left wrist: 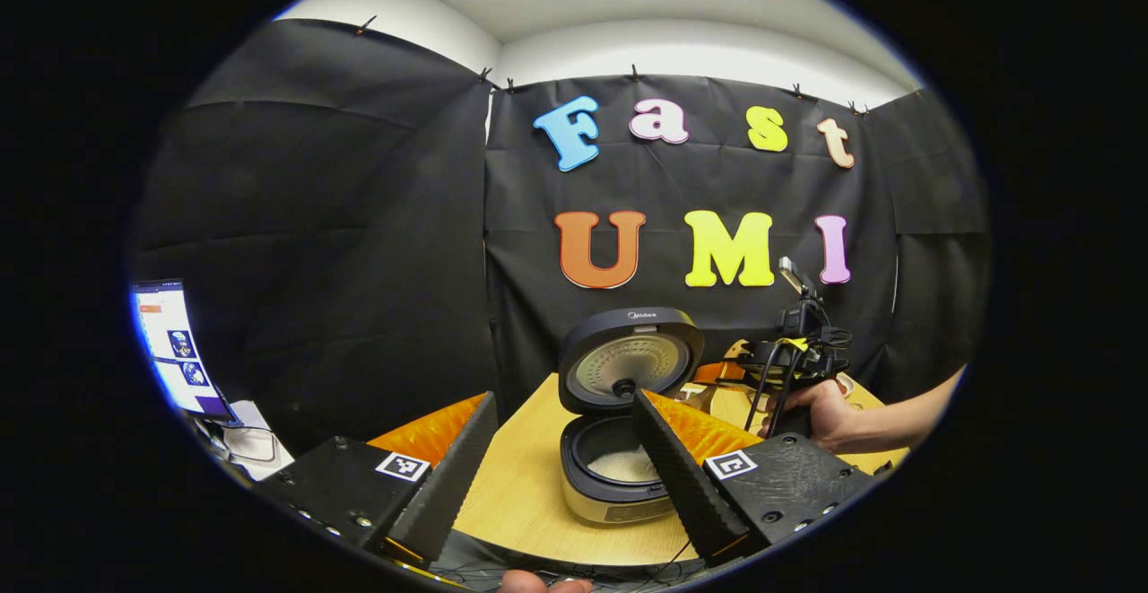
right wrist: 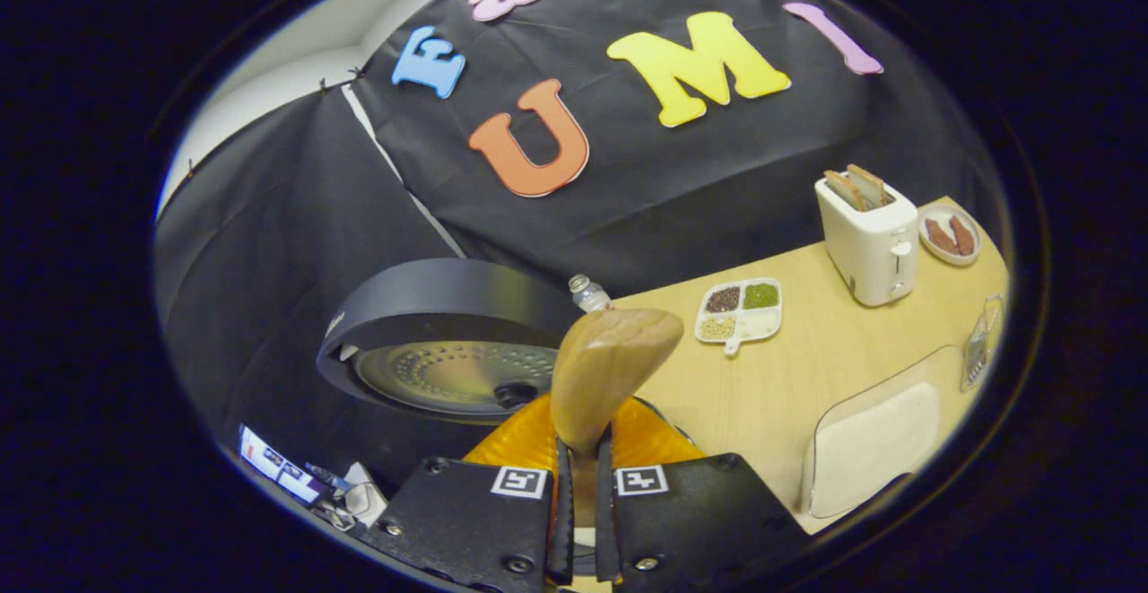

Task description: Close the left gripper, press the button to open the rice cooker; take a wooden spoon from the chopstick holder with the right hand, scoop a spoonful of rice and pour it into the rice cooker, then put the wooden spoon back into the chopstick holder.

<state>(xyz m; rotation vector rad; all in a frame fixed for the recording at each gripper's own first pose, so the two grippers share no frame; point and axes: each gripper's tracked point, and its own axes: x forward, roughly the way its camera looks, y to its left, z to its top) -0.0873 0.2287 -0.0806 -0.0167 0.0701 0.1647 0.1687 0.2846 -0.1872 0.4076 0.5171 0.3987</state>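
Right hand-held gripper [right wrist: 581,476] tilted, clamping the wooden spoon [right wrist: 608,364].

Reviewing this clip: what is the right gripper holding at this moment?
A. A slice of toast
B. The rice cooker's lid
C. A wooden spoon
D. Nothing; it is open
C. In the right gripper view, the right gripper has its fingers pressed on the handle of the wooden spoon, whose bowl stands up in front of the open rice cooker lid.
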